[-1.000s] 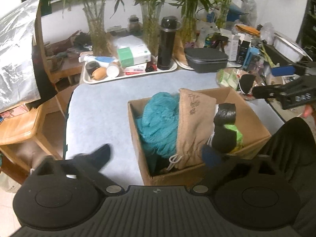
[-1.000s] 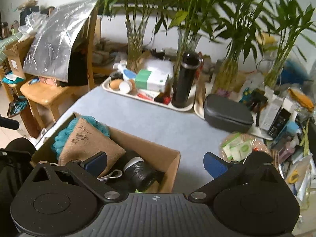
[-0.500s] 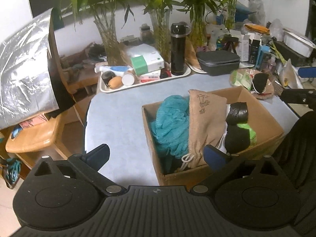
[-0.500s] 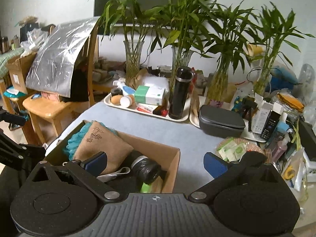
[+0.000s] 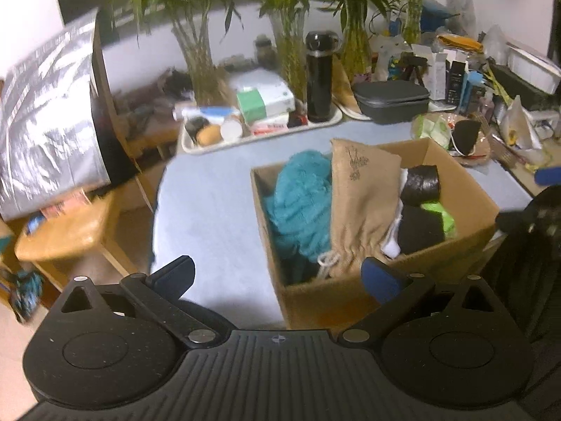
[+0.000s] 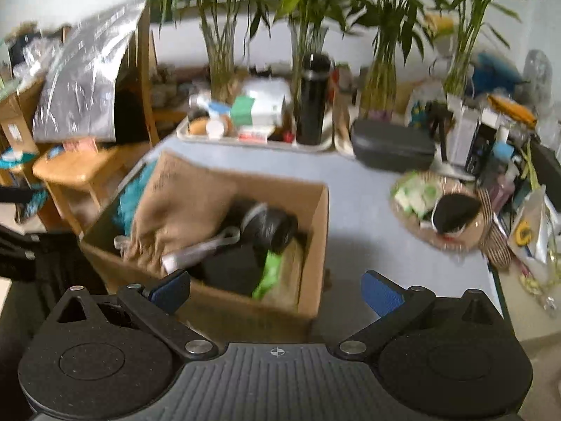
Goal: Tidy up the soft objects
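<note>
Only R view shows box's (image 6: 315,245) white tube (image 6: 196,251).

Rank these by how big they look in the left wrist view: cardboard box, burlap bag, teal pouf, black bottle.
1. cardboard box
2. burlap bag and teal pouf: they look alike, and the box hides the pouf's lower part, so no ranking.
3. black bottle, though it stands farther from the camera, so it may only look smaller.

Table (image 5: 210,203) carries box (image 5: 470,189); behind the box, tray (image 5: 266,135), case (image 5: 392,101); right of it, mat (image 6: 452,238).
</note>
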The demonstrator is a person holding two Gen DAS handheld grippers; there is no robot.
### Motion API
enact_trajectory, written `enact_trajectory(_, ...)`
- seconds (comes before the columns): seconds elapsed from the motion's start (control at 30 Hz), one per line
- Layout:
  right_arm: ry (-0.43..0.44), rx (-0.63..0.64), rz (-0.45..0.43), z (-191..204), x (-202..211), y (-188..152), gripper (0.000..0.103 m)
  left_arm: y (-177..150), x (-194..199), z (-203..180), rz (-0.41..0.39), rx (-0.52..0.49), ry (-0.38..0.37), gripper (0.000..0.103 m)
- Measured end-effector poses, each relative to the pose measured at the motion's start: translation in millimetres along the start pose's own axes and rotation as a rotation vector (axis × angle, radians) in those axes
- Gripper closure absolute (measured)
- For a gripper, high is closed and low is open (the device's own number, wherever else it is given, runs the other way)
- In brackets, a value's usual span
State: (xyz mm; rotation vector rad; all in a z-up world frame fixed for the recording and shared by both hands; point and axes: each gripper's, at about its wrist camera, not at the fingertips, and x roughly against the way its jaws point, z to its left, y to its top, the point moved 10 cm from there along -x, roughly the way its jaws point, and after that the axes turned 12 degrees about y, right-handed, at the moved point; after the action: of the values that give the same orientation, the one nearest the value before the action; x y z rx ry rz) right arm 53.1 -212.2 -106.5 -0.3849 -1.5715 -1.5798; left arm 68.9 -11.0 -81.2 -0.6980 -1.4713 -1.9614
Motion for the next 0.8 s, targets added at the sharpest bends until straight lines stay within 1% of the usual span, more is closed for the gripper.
enact_trajectory(0.1,-0.011,0.008,0.060,4,-7,-10,0.000,-8,-7,0,0.079,0.044,-0.031,0.000)
enact_trajectory(0.2,-0.015,0.002,0.113,6,-13,-19,0.000,-15,-13,-1,0.139,0.088,-0.074,0.000)
enact_trajectory(0.3,-0.024,0.000,0.152,7,-18,-27,0.000,-21,-19,-3,0.182,0.100,-0.110,0.000)
enact_trajectory(0.5,-0.037,-0.018,0.208,3,-27,-36,0.000,-29,-21,-6,0.207,0.079,-0.114,0.000)
enact_trajectory(0.6,-0.052,-0.018,0.221,0,-29,-39,0.000,-30,-21,-8,0.205,0.052,-0.100,0.000)
enact_trajectory(0.8,-0.053,-0.026,0.226,-2,-30,-41,0.000,-31,-23,-9,0.205,0.012,-0.085,0.000)
